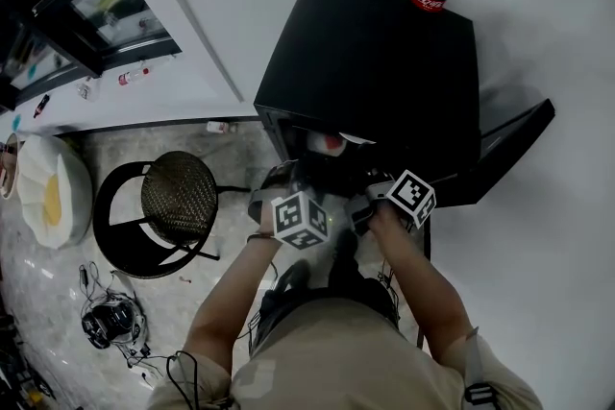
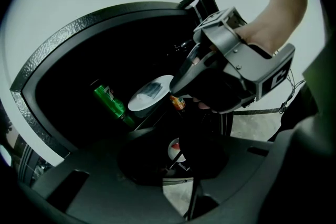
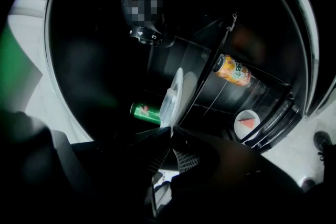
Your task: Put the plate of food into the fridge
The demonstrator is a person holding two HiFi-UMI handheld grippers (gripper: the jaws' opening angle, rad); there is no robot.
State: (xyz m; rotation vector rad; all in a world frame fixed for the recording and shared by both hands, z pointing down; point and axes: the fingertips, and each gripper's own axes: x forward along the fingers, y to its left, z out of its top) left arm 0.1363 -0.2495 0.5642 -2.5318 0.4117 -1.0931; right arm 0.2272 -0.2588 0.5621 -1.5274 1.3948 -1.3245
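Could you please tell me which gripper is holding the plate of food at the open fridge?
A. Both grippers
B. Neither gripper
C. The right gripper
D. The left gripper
C: in the right gripper view, the right gripper has its jaws shut on the rim of the plate of food, and the left gripper view shows the same grip from the side.

green drink (image 3: 144, 111), orange bottle (image 3: 234, 72) inside fridge (image 1: 384, 62)
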